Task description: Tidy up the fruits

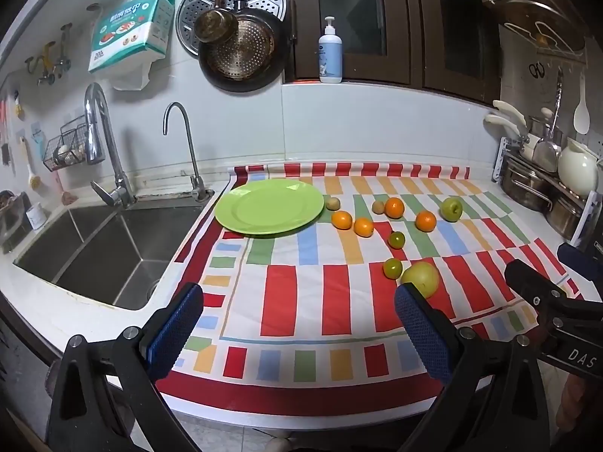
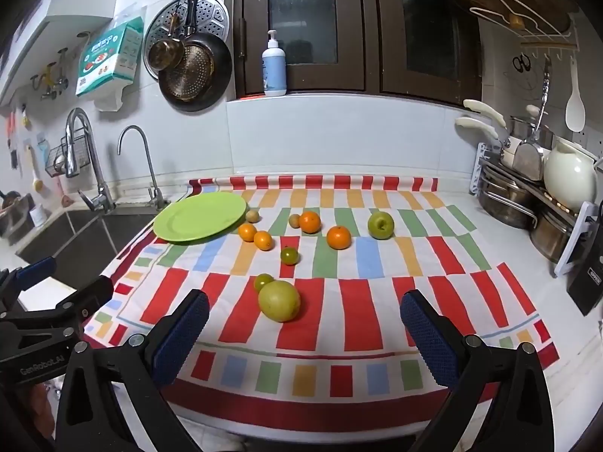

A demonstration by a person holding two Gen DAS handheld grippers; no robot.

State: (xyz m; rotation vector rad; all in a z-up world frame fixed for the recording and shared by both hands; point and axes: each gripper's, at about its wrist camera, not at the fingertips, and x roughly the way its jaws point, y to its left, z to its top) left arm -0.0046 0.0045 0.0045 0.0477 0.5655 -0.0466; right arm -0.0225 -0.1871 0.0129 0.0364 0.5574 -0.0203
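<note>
Over the near edge of the tabletop (image 2: 490, 222), both tongs hang released and empty, the left tongs (image 1: 297, 329) and right tongs (image 2: 304, 333) side by side above a striped cloth (image 2: 339, 312). Just ahead lies a pear (image 2: 279, 300), touching a green tomato (image 2: 263, 281); another tomato (image 2: 290, 255) sits beyond. Farther back are four oranges (image 2: 338, 237), an apple (image 2: 381, 225) and two small brown fruits (image 2: 252, 216) beside a bare green plate (image 2: 199, 216), near the sink (image 1: 94, 248).

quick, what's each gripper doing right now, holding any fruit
Left gripper: open, holding nothing, above the striped cloth.
Right gripper: open, holding nothing; the big yellow-green fruit lies just ahead.
</note>
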